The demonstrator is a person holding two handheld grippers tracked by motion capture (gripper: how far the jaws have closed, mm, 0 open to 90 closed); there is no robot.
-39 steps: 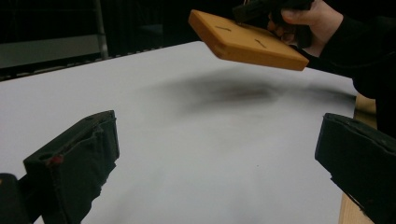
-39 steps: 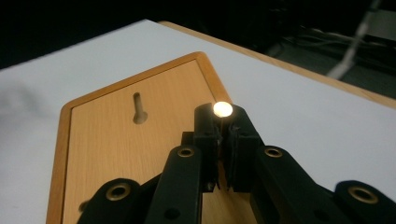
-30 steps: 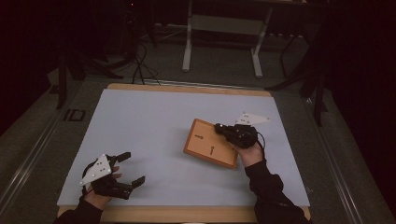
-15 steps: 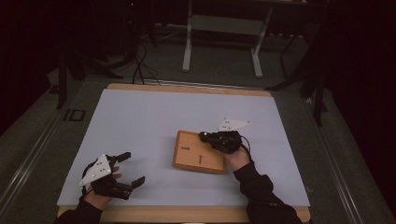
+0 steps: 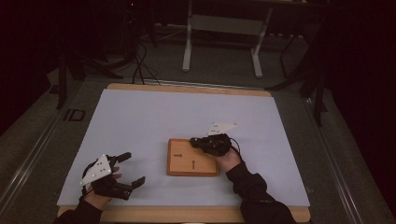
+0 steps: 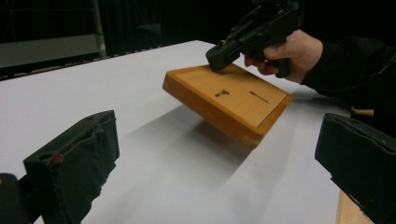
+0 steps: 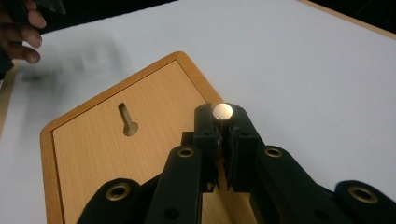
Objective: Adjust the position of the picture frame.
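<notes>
A flat wooden board (image 5: pixel 192 161) with two dark keyhole slots is held near the table's middle front. My right gripper (image 5: pixel 195 141) is shut on its far right edge, and a round metal stud (image 7: pixel 223 111) shows between the closed jaw tips. In the left gripper view the board (image 6: pixel 233 100) hangs tilted above the sheet with a shadow under it, the right gripper (image 6: pixel 219 51) clamped at its far corner. My left gripper (image 5: pixel 133 168) rests open at the front left, nothing between its wide-apart jaws (image 6: pixel 217 163).
A pale sheet (image 5: pixel 154 116) covers the wooden table (image 5: pixel 187 214), whose edge shows at front and back. Beyond the table stands a white metal frame (image 5: pixel 224 42) on a dark floor. Dark stands and cables lie at the back left.
The right gripper has carried the board leftward and toward the front edge, turning it roughly square to the table. The left gripper has stayed in place, open.
</notes>
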